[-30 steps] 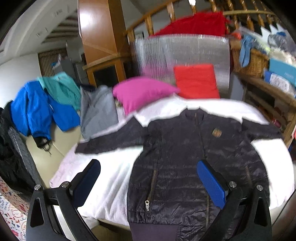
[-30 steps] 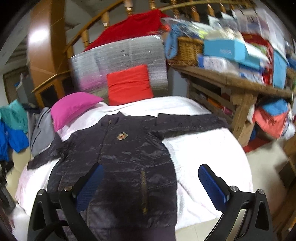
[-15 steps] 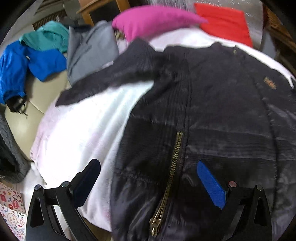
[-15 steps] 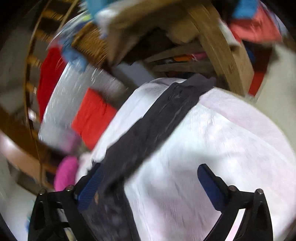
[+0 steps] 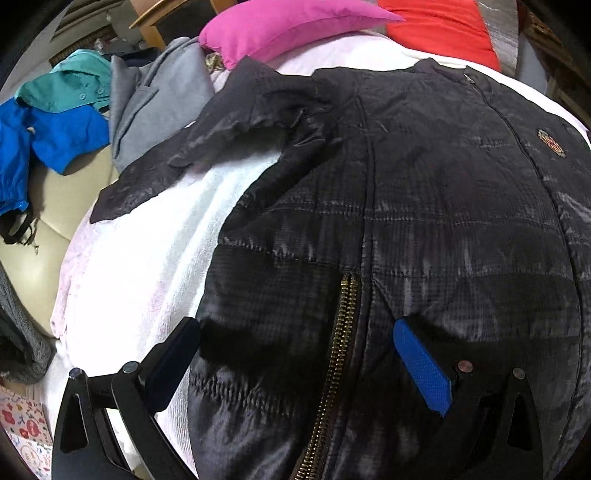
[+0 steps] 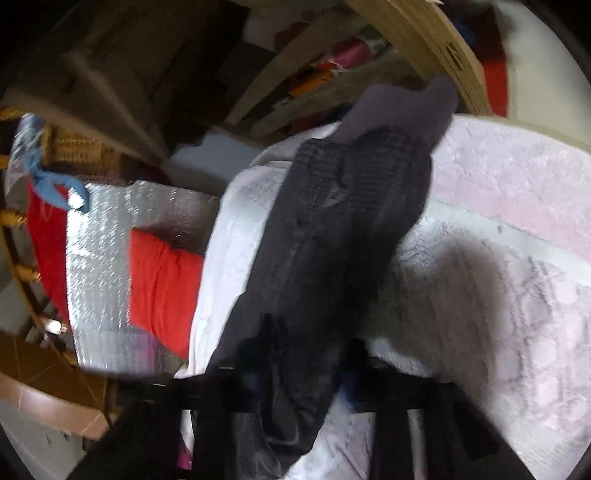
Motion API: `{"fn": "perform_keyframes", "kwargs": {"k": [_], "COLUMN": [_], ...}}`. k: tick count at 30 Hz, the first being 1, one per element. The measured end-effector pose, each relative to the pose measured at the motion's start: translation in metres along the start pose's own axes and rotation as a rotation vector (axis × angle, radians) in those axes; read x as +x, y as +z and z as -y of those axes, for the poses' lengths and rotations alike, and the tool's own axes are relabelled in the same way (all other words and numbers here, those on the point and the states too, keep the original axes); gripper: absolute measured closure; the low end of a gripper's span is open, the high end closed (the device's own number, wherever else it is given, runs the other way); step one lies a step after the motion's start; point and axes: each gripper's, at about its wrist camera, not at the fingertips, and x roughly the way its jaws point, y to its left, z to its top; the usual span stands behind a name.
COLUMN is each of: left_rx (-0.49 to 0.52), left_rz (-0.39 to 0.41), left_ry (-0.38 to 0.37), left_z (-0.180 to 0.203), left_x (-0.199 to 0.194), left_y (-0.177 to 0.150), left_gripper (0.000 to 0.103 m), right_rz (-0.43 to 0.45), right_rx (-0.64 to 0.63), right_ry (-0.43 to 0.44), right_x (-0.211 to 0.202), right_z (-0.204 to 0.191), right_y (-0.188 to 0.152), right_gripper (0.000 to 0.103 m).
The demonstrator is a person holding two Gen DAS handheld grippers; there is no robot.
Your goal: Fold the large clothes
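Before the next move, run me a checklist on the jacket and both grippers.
1. Left gripper open over the jacket hem: ok, nothing between its fingers.
2. Right gripper closed on the sleeve: seems ok, but the view is blurred.
3. Jacket body flat on the white blanket: ok.
4. Other sleeve flat: not ok, it is rumpled near the shoulder.
5. Front zipper closed: ok where it shows.
6. Pink pillow off the jacket: cannot tell, it sits right at the sleeve's edge.

white-covered bed (image 5: 147, 258), black quilted jacket (image 5: 424, 221) spread on it, pink pillow (image 5: 288, 26), red pillow (image 5: 439, 29)
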Motion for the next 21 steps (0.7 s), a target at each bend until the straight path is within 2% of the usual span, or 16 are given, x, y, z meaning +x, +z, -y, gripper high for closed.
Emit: {"fn": "perform_keyframes", "kwargs": {"k": [2, 3, 4, 5, 6, 7, 10, 15, 17, 21], "left_rx": [0.008, 0.000, -0.020, -0.036, -0.058, -0.078, -0.078, -0.070, -0.070, -0.069], "left_rz": [-0.021, -0.038, -0.062, -0.076, -0.092, -0.105, -0.105, -0.069, -0.027, 0.046], "left_ry": [-0.026, -0.044, -0.073, -0.093, -0.118, -0.142, -0.167, -0.145, -0.129, -0.119], "left_z": [-0.003, -0.005, -0.009, -0.013, -0.016, -0.020, -0.023, -0.024, -0.031, -0.045], "left_x": [0.003, 0.004, 0.006, 0.009, 0.011, 0.013, 0.012, -0.003, -0.013, -0.042], "left_y": [0.002, 0.003, 0.004, 0.005, 0.005, 0.005, 0.005, 0.000, -0.001, -0.002], "left_gripper": [0.000, 0.000, 0.000, 0.000, 0.000, 0.000, 0.000, 0.000, 0.000, 0.000], "right_rz": [0.056, 0.115, 0.115, 0.135, 0.135, 0.132, 0.117, 0.024, -0.031, -0.143], "right_rx": [-0.043, -0.179, -0.179, -0.276, -0.276, -0.312, -0.463, -0.734, -0.809, -0.886], "right_ry": [0.018, 0.015, 0.015, 0.044, 0.044, 0.075, 0.139, 0.198, 0.206, 0.184], "right_x": [-0.007, -0.020, -0.020, -0.030, -0.030, -0.033, -0.040, -0.032, -0.017, 0.017], "right_z": [-0.015, -0.048, -0.048, -0.080, -0.080, -0.096, -0.150, -0.237, -0.258, -0.270], "right_y": [-0.003, -0.013, -0.013, -0.026, -0.026, -0.033, -0.067, -0.163, -0.209, -0.295], "right_gripper": [0.085, 0.085, 0.085, 0.085, 0.085, 0.085, 0.085, 0.085, 0.085, 0.082]}}
